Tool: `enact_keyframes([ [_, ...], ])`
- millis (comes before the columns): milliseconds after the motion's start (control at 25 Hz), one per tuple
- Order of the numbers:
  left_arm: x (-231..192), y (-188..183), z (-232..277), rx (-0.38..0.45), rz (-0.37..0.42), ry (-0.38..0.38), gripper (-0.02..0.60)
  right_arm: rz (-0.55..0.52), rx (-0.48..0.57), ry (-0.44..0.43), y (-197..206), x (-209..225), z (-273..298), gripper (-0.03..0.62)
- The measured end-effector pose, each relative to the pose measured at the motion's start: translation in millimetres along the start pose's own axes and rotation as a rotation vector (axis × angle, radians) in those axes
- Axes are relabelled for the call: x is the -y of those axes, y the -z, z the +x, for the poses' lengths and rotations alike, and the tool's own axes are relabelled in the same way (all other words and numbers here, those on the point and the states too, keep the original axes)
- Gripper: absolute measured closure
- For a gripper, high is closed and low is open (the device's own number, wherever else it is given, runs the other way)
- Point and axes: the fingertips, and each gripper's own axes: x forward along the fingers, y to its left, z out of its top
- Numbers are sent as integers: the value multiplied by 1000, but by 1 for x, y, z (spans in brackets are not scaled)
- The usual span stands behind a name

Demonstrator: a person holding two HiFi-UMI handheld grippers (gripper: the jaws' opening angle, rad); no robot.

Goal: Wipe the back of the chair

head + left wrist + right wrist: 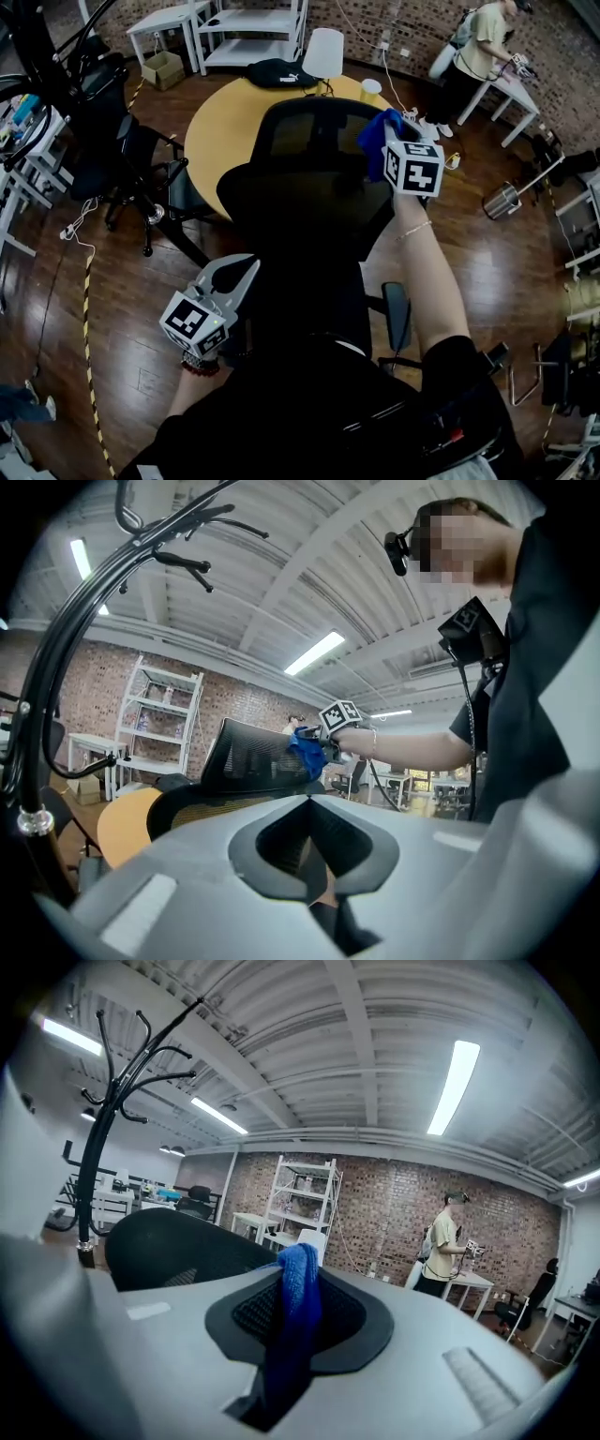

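While right gripper (392, 142) is clamping one cloth (375, 141) in fingers at top corner of one chair (309, 187) back, left gripper (242, 272) is hovering lower, fingers together, empty.

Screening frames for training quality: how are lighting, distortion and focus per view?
Head view: strong fisheye bend, black chair back shows little detail. Left gripper view: dark rounded corners, near jaws soft. Right gripper view: bright ceiling tubes, blue cloth blurred.
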Motion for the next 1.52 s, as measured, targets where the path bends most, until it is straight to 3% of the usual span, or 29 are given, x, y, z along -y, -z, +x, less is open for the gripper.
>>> enact_keyframes([
  [520,13,23,3,-27,-28,52,575,-79,-89,-4,2,-8,15,540],
  [720,8,33,-2,-44,-47,28,575,-76,-127,-37,1,-21,22,540],
  [920,6,36,-3,-61,-45,34,575,-144,-148,-62,-3,-42,30,543],
  [1040,6,37,-2,-54,-49,34,575,-79,-132,-126,-5,-59,36,545],
  [1320,10,30,1,-43,-16,48,575,20,-96,-170,-9,-74,40,548],
  [1520,8,33,-8,-44,-30,35,575,37,-67,-227,-17,-106,44,548],
])
